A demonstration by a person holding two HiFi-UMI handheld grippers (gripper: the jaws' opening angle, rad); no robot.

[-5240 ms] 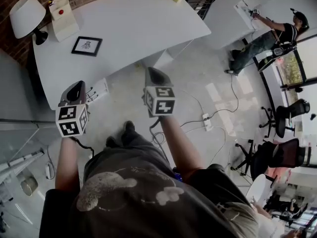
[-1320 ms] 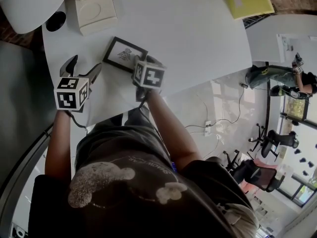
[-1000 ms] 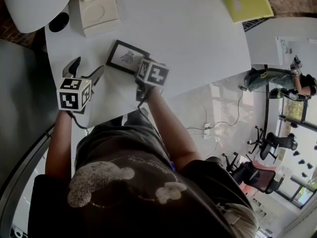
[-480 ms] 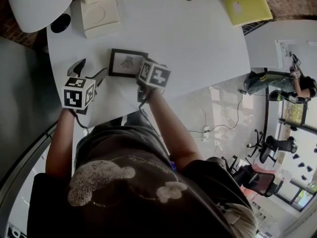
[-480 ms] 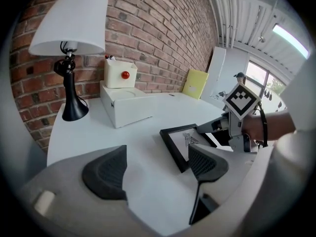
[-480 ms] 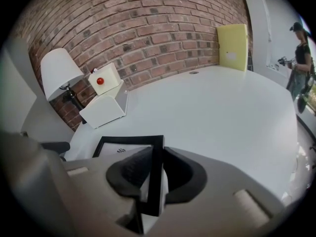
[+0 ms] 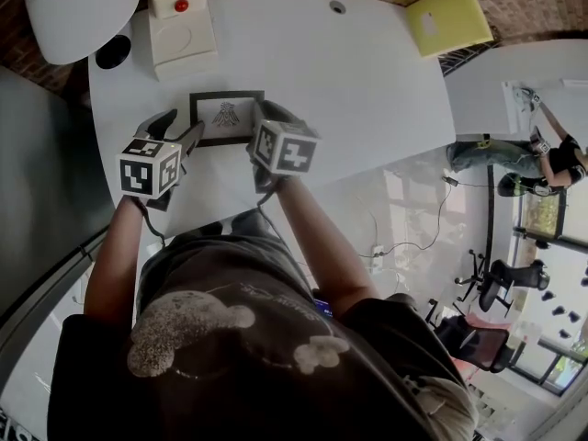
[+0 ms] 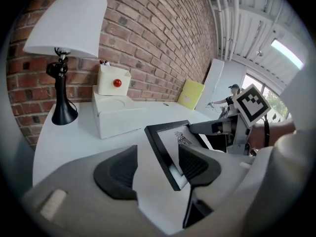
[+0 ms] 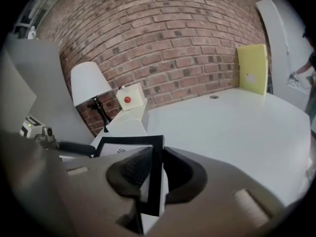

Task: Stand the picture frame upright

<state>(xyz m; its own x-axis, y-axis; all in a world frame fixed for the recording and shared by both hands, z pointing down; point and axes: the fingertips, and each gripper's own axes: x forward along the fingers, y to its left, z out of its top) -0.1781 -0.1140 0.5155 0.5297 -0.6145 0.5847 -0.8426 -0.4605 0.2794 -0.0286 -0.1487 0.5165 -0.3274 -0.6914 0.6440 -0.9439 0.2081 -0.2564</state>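
The black picture frame [image 7: 225, 118] with a small drawing is near the white table's [image 7: 367, 81] front edge. My right gripper [image 7: 261, 121] is shut on its right edge; in the right gripper view the black edge [image 9: 156, 172] stands between the pads of this gripper [image 9: 155, 171]. My left gripper [image 7: 181, 127] is at the frame's left edge with its jaws closing. In the left gripper view the frame [image 8: 170, 149] lies between the jaws of my left gripper [image 8: 158, 167], close to the right pad and clear of the left pad.
A white lamp [image 7: 83, 12] and a white box with a red button [image 7: 181, 26] stand at the back left. A yellow folder [image 7: 448, 16] lies at the back right corner. The table's front edge runs just under my grippers. A person [image 7: 551, 159] is far off right.
The frame has turned from skew to square with the table's edge and slid left. My left gripper has come in around its left edge and narrowed. My right gripper has kept hold.
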